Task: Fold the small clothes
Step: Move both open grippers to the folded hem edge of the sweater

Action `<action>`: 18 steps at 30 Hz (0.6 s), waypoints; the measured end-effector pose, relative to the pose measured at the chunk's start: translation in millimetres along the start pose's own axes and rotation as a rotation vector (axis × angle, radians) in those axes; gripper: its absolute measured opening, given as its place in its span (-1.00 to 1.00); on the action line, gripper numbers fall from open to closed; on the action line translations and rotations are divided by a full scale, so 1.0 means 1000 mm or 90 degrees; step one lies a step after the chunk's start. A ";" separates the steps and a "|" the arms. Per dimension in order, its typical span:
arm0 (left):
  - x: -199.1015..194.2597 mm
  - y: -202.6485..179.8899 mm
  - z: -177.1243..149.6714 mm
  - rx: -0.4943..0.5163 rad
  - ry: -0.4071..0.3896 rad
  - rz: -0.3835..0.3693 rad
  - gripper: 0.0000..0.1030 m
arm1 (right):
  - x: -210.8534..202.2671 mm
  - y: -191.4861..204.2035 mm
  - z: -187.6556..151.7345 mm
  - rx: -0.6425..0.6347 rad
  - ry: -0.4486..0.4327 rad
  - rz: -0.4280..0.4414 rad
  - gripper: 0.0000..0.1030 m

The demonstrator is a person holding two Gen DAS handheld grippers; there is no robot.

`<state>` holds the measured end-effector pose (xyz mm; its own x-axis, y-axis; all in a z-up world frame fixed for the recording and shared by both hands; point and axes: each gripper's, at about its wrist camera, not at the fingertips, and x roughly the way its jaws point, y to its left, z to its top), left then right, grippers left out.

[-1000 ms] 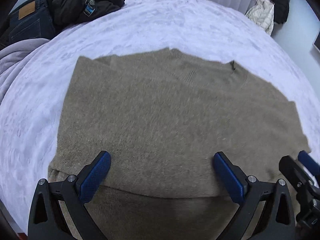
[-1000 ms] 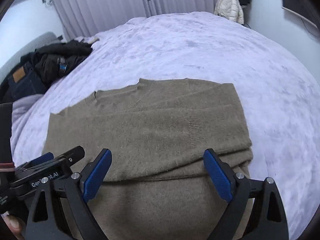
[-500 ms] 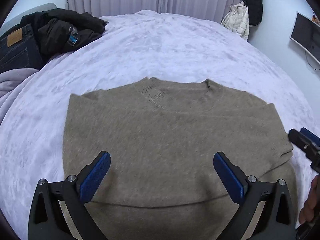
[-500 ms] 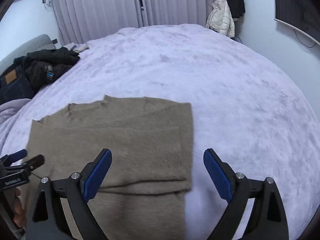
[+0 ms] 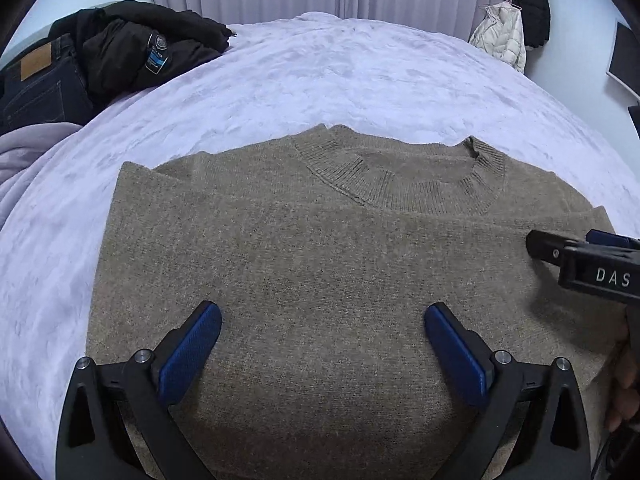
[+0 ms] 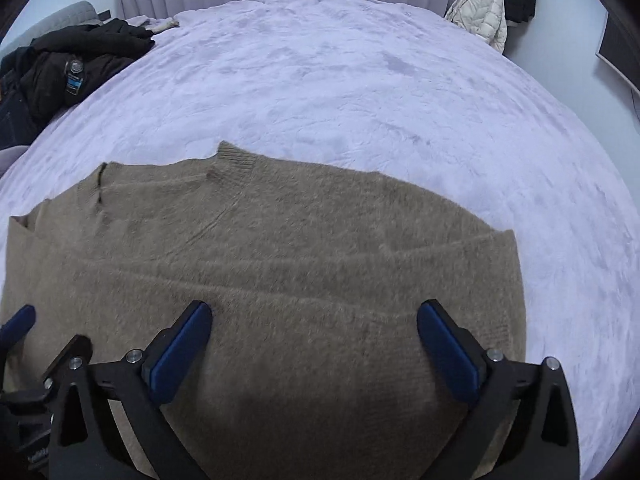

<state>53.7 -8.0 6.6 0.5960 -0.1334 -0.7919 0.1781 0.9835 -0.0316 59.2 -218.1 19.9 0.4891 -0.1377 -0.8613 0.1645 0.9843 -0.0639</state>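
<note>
An olive-brown knit sweater (image 5: 320, 260) lies flat on the lavender bedspread (image 5: 360, 72), its ribbed collar (image 5: 400, 184) at the far side. In the right wrist view the sweater (image 6: 300, 248) shows a sleeve folded across its body, cuff (image 6: 234, 160) near the neck. My left gripper (image 5: 322, 316) hovers open over the sweater's middle, nothing between its pads. My right gripper (image 6: 314, 310) stands over the sweater's right half with its jaws opening; only cloth lies beneath them. Each gripper shows in the other's view: the right gripper (image 5: 580, 256) and the left gripper (image 6: 24, 320).
A black jacket (image 5: 140, 52) and dark jeans (image 5: 36, 84) are piled at the bed's far left. A white puffer coat (image 5: 500, 36) hangs by the curtains at the back right. A hand (image 5: 624, 392) shows at the right edge. Bare bedspread (image 6: 400, 80) stretches beyond the sweater.
The right gripper went from over the sweater's right edge back over the sweater itself and came lower. The left gripper moved closer, so the collar looks larger.
</note>
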 end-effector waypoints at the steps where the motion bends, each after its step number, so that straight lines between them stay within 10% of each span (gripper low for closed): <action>1: -0.001 0.002 0.000 -0.004 0.000 -0.006 0.99 | 0.002 -0.001 0.002 0.004 0.002 0.005 0.99; 9: -0.051 0.013 -0.010 -0.014 -0.004 -0.102 0.99 | -0.090 -0.004 -0.053 -0.024 -0.123 0.052 0.97; 18: -0.047 0.015 -0.041 0.005 0.048 -0.033 0.99 | -0.055 0.033 -0.097 -0.110 -0.041 0.020 0.98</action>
<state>-4.1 17.7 18.1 0.5252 -0.1748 -0.8328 0.2142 0.9743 -0.0694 -45.4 -167.5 16.3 0.5470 -0.1074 -0.8302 0.0014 0.9918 -0.1274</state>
